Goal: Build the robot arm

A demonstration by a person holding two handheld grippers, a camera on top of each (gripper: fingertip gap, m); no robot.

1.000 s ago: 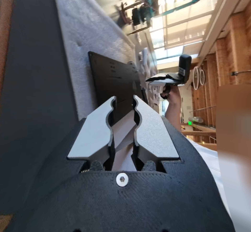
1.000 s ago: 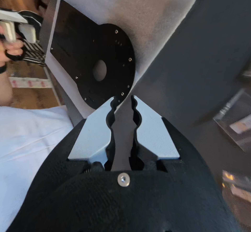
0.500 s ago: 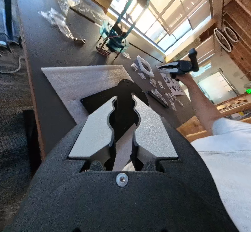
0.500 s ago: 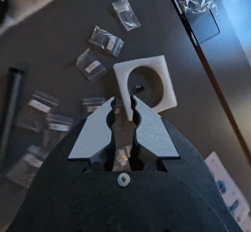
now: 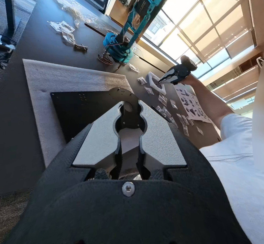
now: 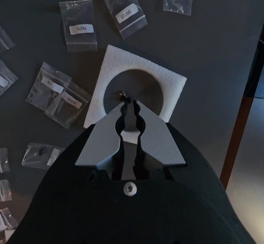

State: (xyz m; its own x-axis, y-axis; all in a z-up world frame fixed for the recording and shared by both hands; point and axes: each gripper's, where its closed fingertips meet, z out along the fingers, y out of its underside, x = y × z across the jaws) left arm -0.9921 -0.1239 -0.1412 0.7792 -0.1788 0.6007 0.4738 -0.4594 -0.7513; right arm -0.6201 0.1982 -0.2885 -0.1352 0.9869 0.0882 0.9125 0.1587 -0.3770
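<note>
In the right wrist view my right gripper hangs over a white square foam ring on the dark table. Its tips reach into the ring's round hole, just beside a few tiny screws. The jaws stand only a narrow gap apart, with nothing clearly between them. My left gripper is open and empty above a black metal plate, which lies on a white foam sheet. The left wrist view also shows the right gripper, held by a person's hand, at the foam ring.
Several small clear labelled bags lie around the ring and along the table. A teal robot arm base, crumpled plastic wrap and a printed sheet lie farther off. The table edge runs to the right. My hands' fingertips stand some 50 centimetres from each other.
My right gripper swung from the black plate to the foam ring, came down into its hole, and its jaws narrowed. The left gripper turned level over the plate.
</note>
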